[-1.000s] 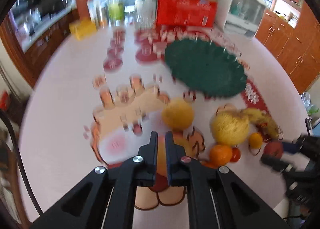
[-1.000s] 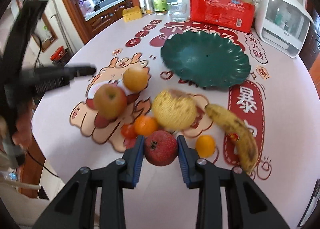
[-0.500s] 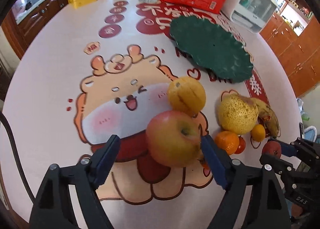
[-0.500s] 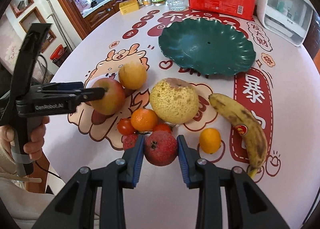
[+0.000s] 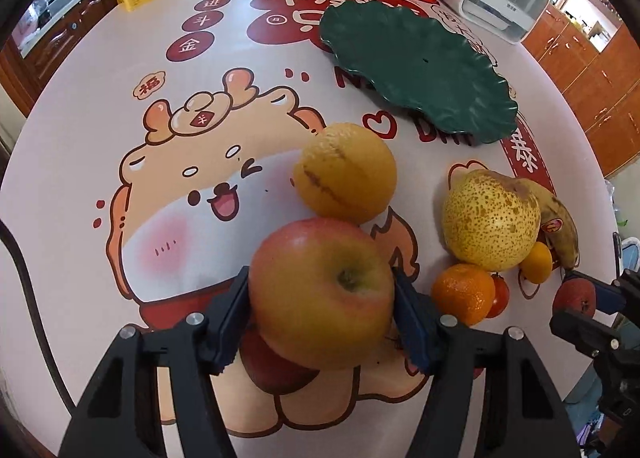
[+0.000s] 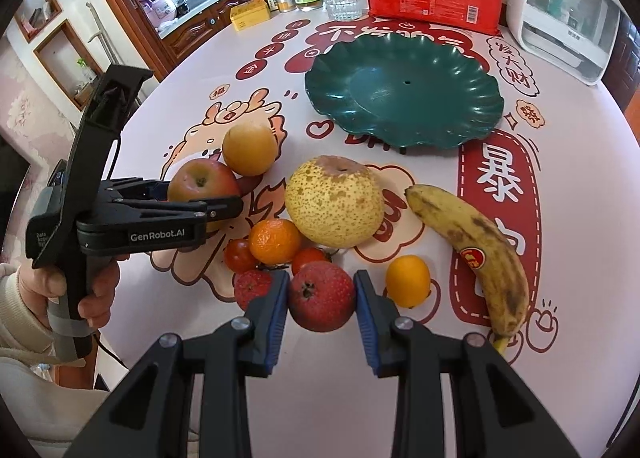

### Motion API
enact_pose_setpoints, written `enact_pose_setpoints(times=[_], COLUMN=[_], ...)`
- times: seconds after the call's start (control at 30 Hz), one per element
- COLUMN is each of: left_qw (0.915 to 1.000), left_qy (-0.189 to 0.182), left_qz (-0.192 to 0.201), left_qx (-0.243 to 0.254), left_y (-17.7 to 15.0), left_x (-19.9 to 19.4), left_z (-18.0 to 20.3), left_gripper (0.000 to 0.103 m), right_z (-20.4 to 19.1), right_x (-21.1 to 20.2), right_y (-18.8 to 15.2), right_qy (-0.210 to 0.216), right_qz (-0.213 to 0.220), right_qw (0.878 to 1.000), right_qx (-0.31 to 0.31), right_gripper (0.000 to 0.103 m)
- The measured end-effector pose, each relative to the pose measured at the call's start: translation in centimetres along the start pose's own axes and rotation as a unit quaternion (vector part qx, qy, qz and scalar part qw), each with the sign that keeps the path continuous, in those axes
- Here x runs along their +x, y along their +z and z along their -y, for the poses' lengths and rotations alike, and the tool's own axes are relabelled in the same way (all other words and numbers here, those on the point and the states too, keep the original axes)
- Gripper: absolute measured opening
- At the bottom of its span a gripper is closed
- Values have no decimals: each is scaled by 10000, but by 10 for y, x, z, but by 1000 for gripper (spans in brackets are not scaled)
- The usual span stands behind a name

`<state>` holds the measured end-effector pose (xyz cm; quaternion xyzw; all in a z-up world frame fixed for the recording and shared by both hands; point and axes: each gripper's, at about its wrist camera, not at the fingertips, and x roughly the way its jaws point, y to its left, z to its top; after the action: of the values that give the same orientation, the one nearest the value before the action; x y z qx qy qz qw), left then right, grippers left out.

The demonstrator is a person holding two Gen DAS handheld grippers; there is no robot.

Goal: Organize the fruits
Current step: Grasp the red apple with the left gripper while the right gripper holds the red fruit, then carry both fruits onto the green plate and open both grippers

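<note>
"GenRobot.AI" is printed on the left gripper (image 6: 224,197); large red Chinese characters cover the desk (image 6: 580,185) cloth. One green plate (image 6: 404,91) sits at the far side, bare. One banana (image 6: 476,246) carries a red sticker. One apple (image 5: 322,294) sits between the left jaws, which are closing on it. Right gripper (image 6: 322,296): jaws clamped on one small red fruit (image 6: 322,296), near edge.

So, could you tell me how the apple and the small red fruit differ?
The apple is larger, yellow-red and smooth; the small red fruit is deep red. The left gripper is closing around the apple; the right gripper already clamps the fruit. Both are round.
</note>
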<state>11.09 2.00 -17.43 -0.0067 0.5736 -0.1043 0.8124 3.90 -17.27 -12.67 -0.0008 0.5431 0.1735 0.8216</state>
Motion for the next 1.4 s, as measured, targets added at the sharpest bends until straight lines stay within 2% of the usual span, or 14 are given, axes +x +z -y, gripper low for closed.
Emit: enact_pose_setpoints(times=[0.1,0.23,0.33,0.63,0.9,1.03,1.1,1.27,1.4], left_qw=[9999,9999,9994,9920,9858,9848,9857,9910,9959], left_qy=[108,15,-72,-122,-90,-87,-57,-44,-162], left_qz=[-10,69,266,1057,1486,1569,1532,1222,787], left_qx=[49,87,207,681,781,744,692,549,426], left_y=[-1,0,9,67,128,157,171,190,194], left_x=[-2,-23,-49,-128,-162,-160,-151,-112,-66], left_z=[4,9,16,48,70,76,77,76,76], left_gripper=[64,64,64,64,64,64,64,64,64], right_z=[1,2,3,12,25,32,37,63,76], right_x=[-2,-7,-17,-62,-105,-115,-112,-77,-37], right_y=[0,2,8,50,111,142,156,184,189], right_qy=[15,29,24,-104,-316,-490,-499,-383,-357], right_qz=[11,59,195,935,1537,1868,1881,1565,1199], right_qw=[10000,10000,9998,9956,9876,9812,9808,9858,9901], right_qx=[27,37,42,33,-2,65,123,477,639], right_gripper=[33,33,33,33,33,33,33,33,33])
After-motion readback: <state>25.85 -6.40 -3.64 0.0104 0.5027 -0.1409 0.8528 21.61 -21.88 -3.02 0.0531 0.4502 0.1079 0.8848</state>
